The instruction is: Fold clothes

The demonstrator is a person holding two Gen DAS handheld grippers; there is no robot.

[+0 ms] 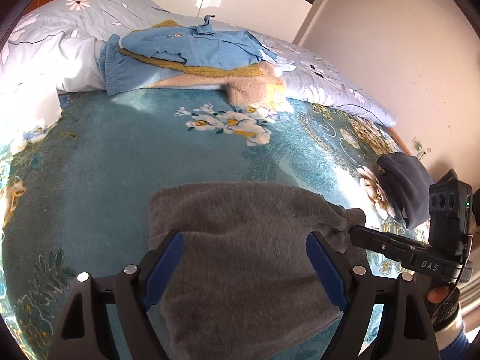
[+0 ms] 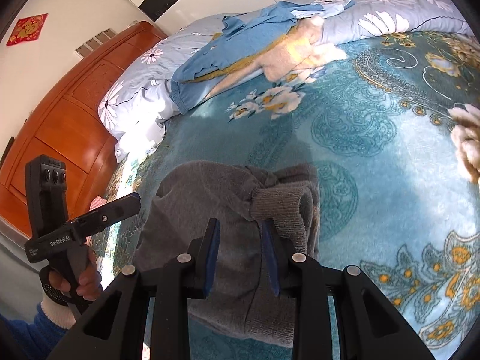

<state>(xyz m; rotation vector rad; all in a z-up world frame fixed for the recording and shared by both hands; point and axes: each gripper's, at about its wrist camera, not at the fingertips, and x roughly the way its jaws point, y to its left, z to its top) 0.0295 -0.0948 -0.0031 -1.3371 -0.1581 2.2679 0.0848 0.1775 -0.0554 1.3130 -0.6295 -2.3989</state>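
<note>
Grey sweater (image 1: 240, 240), folded, flat on the teal blanket (image 1: 105, 156) to give a firm folding surface; left gripper (image 1: 244, 267) spread wide above it, gripping nothing; right gripper (image 2: 240, 252) part-closed over the bunched sleeve, grip uncertain.

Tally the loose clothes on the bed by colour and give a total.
Grey: 1, the fuzzy grey sweater lying on the teal floral blanket.
Light blue: 2, the light blue top and the light blue elastic-waist trousers.
Mustard-yellow: 1, the mustard knit under the top.
Beige: 1, the beige fleece piece.
Dark navy: 1, the dark navy bundle.
Total: 6
</note>
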